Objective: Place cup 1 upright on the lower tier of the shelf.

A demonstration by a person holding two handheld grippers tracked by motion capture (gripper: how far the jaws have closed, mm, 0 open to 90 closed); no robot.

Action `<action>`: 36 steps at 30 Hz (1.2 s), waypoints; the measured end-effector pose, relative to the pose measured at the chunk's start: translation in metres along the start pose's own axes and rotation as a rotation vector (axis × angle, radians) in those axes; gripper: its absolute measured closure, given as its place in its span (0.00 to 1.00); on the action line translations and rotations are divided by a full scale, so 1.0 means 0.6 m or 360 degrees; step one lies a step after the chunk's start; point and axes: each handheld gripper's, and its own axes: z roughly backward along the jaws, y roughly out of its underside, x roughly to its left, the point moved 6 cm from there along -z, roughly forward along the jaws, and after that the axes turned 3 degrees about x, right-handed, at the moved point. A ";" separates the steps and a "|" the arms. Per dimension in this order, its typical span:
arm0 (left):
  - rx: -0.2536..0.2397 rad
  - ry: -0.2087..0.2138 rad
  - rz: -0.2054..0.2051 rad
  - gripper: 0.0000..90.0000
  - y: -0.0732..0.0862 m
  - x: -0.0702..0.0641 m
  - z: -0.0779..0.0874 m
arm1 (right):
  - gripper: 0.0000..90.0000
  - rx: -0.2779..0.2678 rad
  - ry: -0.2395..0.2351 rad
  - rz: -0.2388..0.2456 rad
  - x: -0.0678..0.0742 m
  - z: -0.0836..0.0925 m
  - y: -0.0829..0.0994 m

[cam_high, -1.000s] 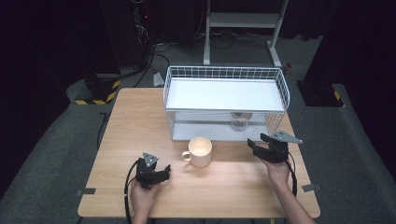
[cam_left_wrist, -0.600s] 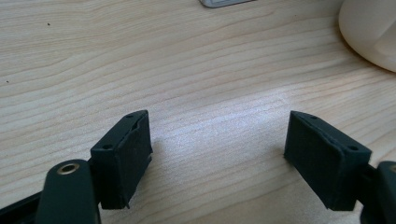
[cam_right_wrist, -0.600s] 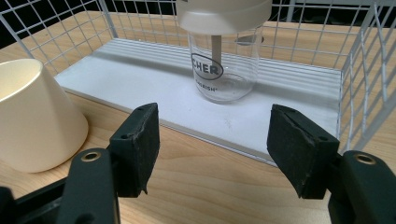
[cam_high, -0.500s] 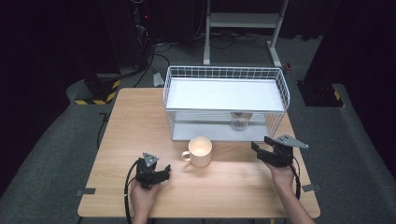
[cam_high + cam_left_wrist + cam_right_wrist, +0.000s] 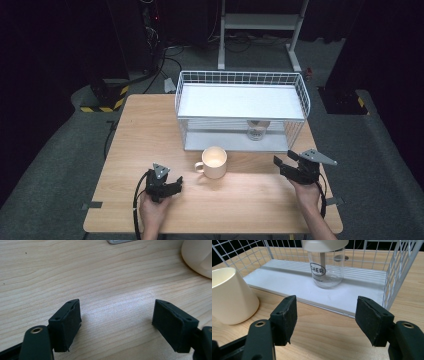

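A cream mug (image 5: 214, 162) stands on the wooden table (image 5: 125, 150), just in front of a white wire rack (image 5: 242, 102). On the rack's lower shelf stands a clear glass jar (image 5: 256, 130) with printed lettering (image 5: 326, 267). My left gripper (image 5: 172, 184) rests low on the table to the left of the mug, open with nothing between its jaws (image 5: 116, 325). The mug's side (image 5: 198, 257) shows at the top right of the left gripper view. My right gripper (image 5: 281, 163) is open to the right of the mug (image 5: 230, 297), empty, and points at the jar (image 5: 325, 315).
The rack takes up the far middle of the table, with a flat white top shelf (image 5: 240, 100) and wire walls (image 5: 402, 267). Bare wood lies between the two grippers. Cables and a white stand (image 5: 260, 22) lie on the dark floor beyond.
My right gripper has drawn back from the rack front toward the near right of the table. The left gripper, mug and jar have not moved.
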 end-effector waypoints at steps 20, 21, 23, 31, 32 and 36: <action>0.0000 -0.0001 0.0000 0.25 0.000 0.000 0.000 | 0.37 0.0016 -0.0011 -0.0018 0.001 0.023 0.037; -0.0002 -0.0002 0.0000 0.25 0.000 0.000 0.000 | 0.37 0.0021 -0.0010 -0.0022 0.001 0.024 0.039; 0.0000 -0.0001 0.0000 0.25 0.000 0.000 0.000 | 0.37 0.0020 -0.0007 -0.0018 0.000 0.025 0.042; -0.0003 -0.0004 0.0003 0.25 0.000 0.000 0.000 | 0.37 0.0086 0.0014 -0.0032 -0.001 0.026 0.065; -0.0002 -0.0005 0.0003 0.25 0.000 0.000 0.000 | 0.37 0.0092 0.0023 -0.0025 -0.001 0.026 0.068; 0.0000 -0.0004 0.0003 0.25 0.000 -0.001 0.000 | 0.37 0.0113 0.0034 -0.0010 0.000 0.025 0.080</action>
